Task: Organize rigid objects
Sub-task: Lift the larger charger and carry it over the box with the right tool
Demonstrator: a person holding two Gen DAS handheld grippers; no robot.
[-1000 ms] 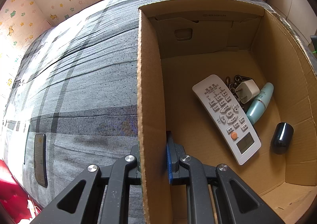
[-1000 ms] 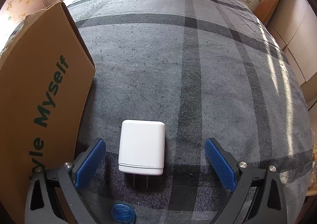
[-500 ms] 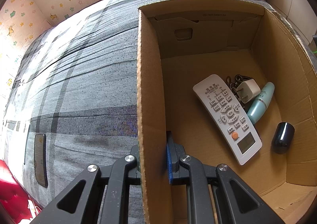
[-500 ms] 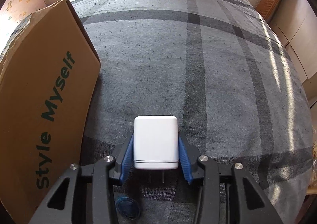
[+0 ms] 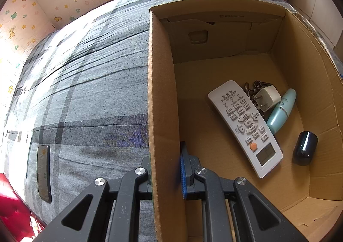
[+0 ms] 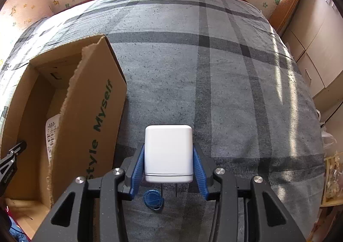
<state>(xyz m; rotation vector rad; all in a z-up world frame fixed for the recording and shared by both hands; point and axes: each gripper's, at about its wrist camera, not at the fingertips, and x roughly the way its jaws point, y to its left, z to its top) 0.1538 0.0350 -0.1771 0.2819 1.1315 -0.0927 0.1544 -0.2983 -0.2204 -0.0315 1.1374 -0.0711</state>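
Right gripper (image 6: 168, 172) lifted, fingers pinching white charger (image 6: 168, 153); left gripper (image 5: 166, 174) fingers clamp box wall (image 5: 163, 96).

The cardboard box (image 6: 90, 113) wall stands tall left of the bed's (image 6: 214, 70) open spread; the box floor's near-left part lies bare beside the remote control (image 5: 244, 126).

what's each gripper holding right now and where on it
The right gripper holds the white charger by its two side faces, prongs pointing back toward the gripper. The left gripper is clamped on the cardboard box, gripping its side wall.
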